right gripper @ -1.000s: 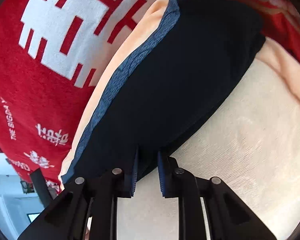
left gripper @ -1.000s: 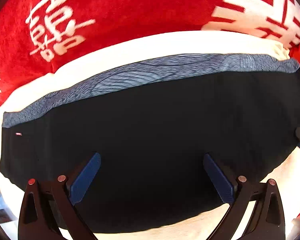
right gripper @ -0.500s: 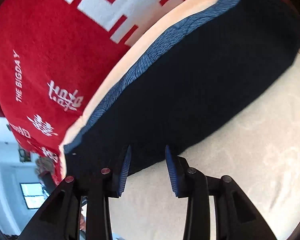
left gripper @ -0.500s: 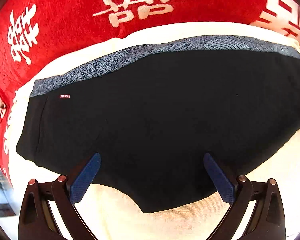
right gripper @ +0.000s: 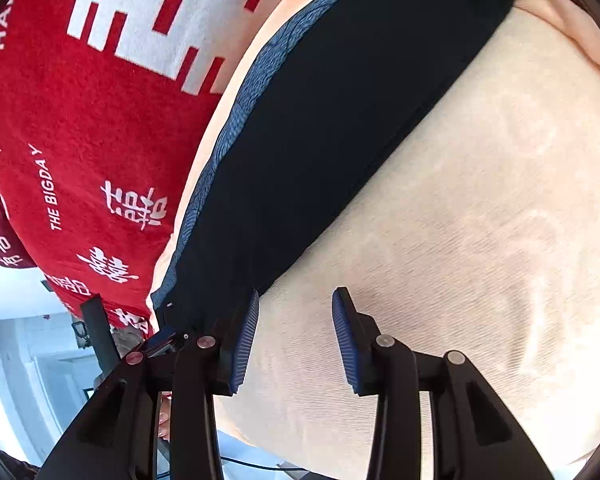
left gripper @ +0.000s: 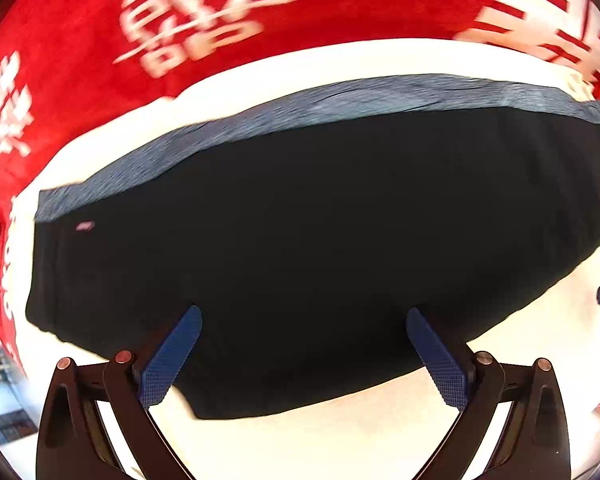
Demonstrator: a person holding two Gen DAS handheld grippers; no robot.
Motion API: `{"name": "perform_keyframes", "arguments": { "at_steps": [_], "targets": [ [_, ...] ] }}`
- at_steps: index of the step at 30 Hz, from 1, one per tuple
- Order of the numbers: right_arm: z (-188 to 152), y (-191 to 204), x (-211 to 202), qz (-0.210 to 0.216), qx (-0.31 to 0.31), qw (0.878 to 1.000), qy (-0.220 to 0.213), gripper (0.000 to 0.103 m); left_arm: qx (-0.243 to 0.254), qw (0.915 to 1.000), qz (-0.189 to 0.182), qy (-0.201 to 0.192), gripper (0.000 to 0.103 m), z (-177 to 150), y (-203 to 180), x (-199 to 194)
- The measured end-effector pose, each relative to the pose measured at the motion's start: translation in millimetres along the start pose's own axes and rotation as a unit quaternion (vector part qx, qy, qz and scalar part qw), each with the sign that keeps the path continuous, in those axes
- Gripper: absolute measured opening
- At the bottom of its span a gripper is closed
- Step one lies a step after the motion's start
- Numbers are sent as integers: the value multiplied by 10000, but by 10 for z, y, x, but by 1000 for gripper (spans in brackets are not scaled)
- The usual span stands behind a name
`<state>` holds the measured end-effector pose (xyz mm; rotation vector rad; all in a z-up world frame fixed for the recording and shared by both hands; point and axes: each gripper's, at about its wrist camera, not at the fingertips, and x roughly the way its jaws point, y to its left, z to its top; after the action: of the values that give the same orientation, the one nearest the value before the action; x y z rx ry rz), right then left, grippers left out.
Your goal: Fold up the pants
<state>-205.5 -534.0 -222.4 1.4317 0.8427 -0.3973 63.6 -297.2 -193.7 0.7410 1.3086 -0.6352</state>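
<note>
A cream cloth [right gripper: 480,208] covers the surface, laid over a red blanket [left gripper: 80,92] printed with white characters, in a bright room. Nearest the lens in the left wrist view, the left claw [left gripper: 304,354] hangs with its blue pads spread wide, nothing between them, framing the near hem of the pants [left gripper: 300,240]. In the right wrist view, the right claw [right gripper: 294,340] is likewise parted and empty, its left pad just beside the garment's edge at 11 o'clock. The dark pants lie flat in a compact folded shape on the cream cloth, their blue-grey waistband [left gripper: 340,104] along the far edge toward 12 o'clock, with the red blanket beyond. The fold appears laid down and released; the next move likely calls for regripping an edge for a further fold, or smoothing.
</note>
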Motion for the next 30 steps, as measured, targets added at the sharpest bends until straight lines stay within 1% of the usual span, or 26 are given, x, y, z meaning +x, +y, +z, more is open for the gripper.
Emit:
{"name": "perform_keyframes", "arguments": {
  "at_steps": [2, 5, 11, 16, 20, 21, 22, 26, 28, 30],
  "targets": [
    [26, -38, -59, -26, 39, 10000, -68, 42, 101, 9999, -80, -23, 103, 56, -166, -11],
    [64, -88, -140, -32, 78, 9998, -168, 42, 252, 9996, -98, -61, 103, 138, -371, -25],
    [129, -189, -255, -7, 208, 9992, -334, 42, 362, 9993, -127, -48, 103, 266, -680, -52],
    [189, -273, -337, 14, 292, 9984, -485, 43, 439, 9989, -156, -65, 103, 291, -781, -102],
    [260, -330, -387, 15, 307, 9976, -627, 43, 493, 9985, -209, -103, 103, 329, -1053, -214],
    [283, -343, -401, 8, 304, 9973, -670, 43, 461, 9986, -240, -119, 103, 267, -1052, -253],
    [314, -357, -417, 11, 306, 9968, -734, 43, 425, 9986, -283, -158, 103, 294, -1103, -274],
    [455, -414, -510, 13, 351, 9940, -1033, 43, 303, 9979, -463, -328, 103, 414, -1426, -336],
    [541, -439, -557, 31, 408, 9921, -1184, 43, 329, 9977, -460, -382, 103, 472, -1633, -315],
    [613, -470, -606, 18, 450, 9906, -1295, 43, 367, 9979, -430, -321, 103, 525, -1790, -221]
  ]
}}
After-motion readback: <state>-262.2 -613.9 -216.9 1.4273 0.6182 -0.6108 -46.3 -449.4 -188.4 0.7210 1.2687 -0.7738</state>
